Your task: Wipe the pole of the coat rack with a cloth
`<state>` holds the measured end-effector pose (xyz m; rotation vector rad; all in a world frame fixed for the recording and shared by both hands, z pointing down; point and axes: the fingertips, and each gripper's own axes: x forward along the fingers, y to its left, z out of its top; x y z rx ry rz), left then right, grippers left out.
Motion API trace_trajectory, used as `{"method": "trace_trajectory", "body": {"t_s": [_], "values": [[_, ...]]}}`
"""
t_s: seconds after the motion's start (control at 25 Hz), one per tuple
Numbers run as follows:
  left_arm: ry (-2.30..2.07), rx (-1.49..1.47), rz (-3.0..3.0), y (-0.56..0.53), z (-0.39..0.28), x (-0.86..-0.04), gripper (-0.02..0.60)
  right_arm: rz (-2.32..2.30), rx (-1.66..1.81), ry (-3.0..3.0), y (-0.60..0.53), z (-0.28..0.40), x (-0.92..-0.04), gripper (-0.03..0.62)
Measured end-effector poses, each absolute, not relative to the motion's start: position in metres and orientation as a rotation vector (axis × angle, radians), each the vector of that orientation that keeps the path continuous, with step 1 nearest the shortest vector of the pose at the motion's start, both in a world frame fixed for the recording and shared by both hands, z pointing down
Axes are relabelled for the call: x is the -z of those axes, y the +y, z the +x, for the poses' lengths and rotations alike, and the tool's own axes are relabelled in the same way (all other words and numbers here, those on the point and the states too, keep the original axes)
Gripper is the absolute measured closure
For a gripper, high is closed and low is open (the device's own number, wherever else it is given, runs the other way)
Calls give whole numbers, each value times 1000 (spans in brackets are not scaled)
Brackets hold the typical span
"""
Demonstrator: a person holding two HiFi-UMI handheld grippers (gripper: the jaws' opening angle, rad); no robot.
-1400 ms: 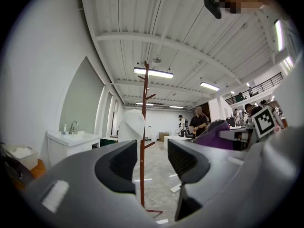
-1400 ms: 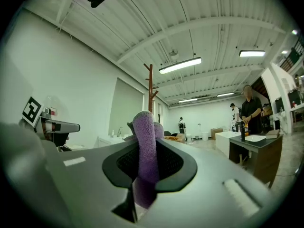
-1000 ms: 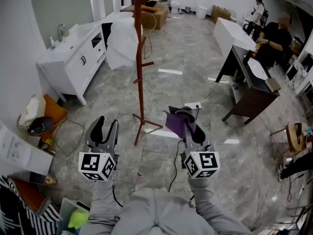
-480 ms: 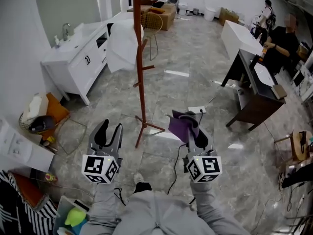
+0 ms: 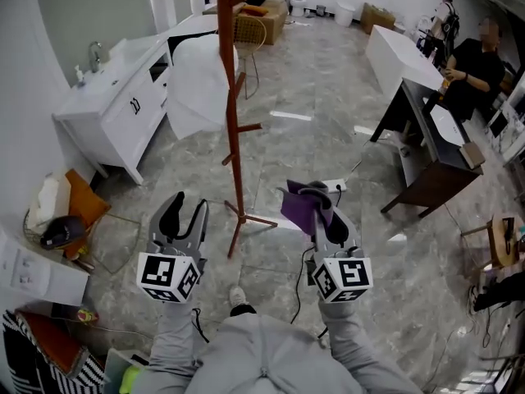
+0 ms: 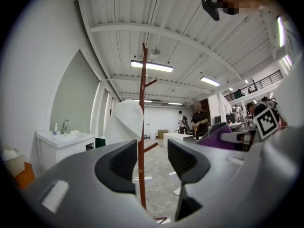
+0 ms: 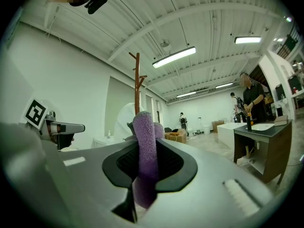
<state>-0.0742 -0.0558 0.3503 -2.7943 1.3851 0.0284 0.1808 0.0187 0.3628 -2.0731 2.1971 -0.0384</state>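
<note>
- We hold the right gripper (image 7: pixel 148 161) with its jaws pressed onto a purple cloth (image 7: pixel 144 132). The cloth stands upright between the dark pads and pokes out above and below them.
- In the head view that right gripper (image 5: pixel 318 212) carries the cloth (image 5: pixel 297 207) bunched at its tip, spilling toward the left side of the jaws.
- Our left gripper (image 6: pixel 149 161) has its jaws spread, with only open air between the pads. In the head view it (image 5: pixel 186 212) sits level with the right one, and the two are well apart.
- The coat rack pole (image 5: pixel 233 121), a reddish-brown upright with short pegs, rises from the floor ahead of us. It stands between the two grippers, a little nearer the left one.
- Through the gap in the left jaws we see the pole (image 6: pixel 142 141) standing beyond them, clear of both pads.
- The cloth is to the right of the pole and apart from it. In the right gripper view the top of the pole (image 7: pixel 137 80) shows behind the cloth, farther off.
- The rack's splayed feet (image 5: pixel 250 217) rest on the grey marbled floor (image 5: pixel 320 105), just ahead of the two grippers.
- A white garment (image 5: pixel 197 89) hangs on the left side of the rack, up against the pole.
- A white vanity (image 5: pixel 115 109) with a tap runs along the left edge of the floor.
- A dark desk (image 5: pixel 426 158) stands toward the right edge, with a person in black (image 5: pixel 472 56) beside it.
- A white power strip (image 5: pixel 330 185) lies on the floor just beyond the right gripper.
</note>
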Motion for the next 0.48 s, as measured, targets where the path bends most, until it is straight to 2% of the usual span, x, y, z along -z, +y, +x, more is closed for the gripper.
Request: {"method": "trace_trajectory", "body": {"t_s": [0.48], "values": [[1262,-34,-2825,-167,-86,-341,367,-2128,-34,2102,-83,161,-339,540]]}}
